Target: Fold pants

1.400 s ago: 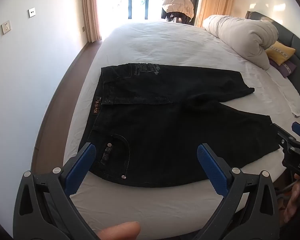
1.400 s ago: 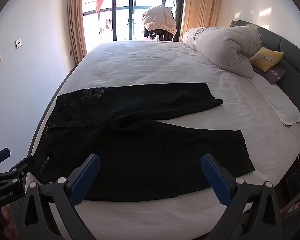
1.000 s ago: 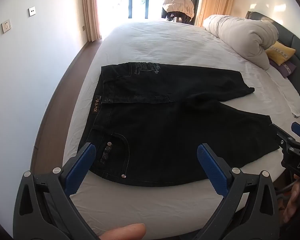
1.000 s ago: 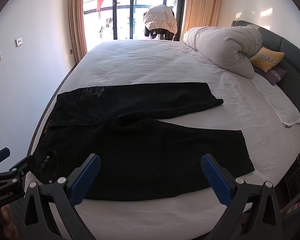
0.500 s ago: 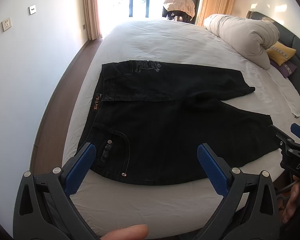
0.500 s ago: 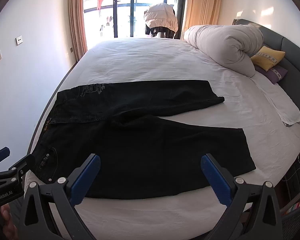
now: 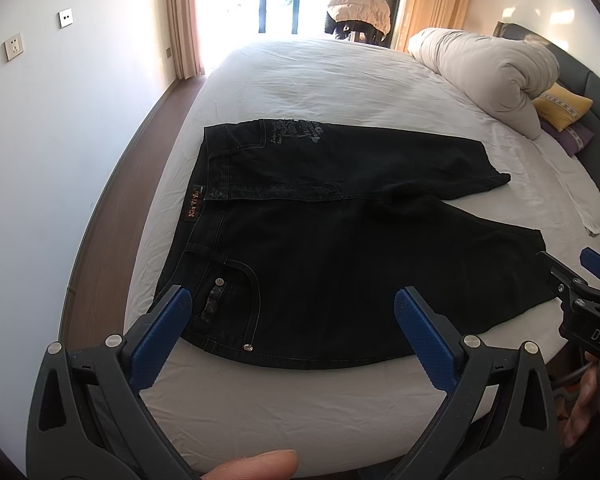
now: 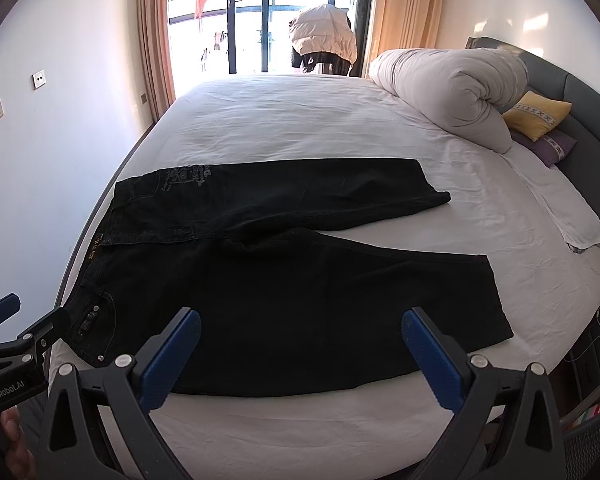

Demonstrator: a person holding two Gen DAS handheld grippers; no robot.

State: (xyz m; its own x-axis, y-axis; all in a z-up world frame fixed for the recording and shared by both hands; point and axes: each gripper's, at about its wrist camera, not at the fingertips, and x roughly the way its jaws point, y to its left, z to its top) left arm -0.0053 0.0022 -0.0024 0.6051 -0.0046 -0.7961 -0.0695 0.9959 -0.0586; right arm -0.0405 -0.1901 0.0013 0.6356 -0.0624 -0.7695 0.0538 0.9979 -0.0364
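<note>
On the bed (image 8: 300, 128) the black pants (image 8: 284, 292) lie flat, legs apart; both the left gripper (image 7: 292, 320) and right gripper (image 8: 300, 340) hover with fingers wide, holding nothing; next, probably grab the near edge and fold

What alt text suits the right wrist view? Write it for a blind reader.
Black denim pants lie flat on a white-sheeted bed, legs spread toward the right. The open blue-padded right gripper hovers at the near edge; a rolled beige duvet lies behind.
</note>
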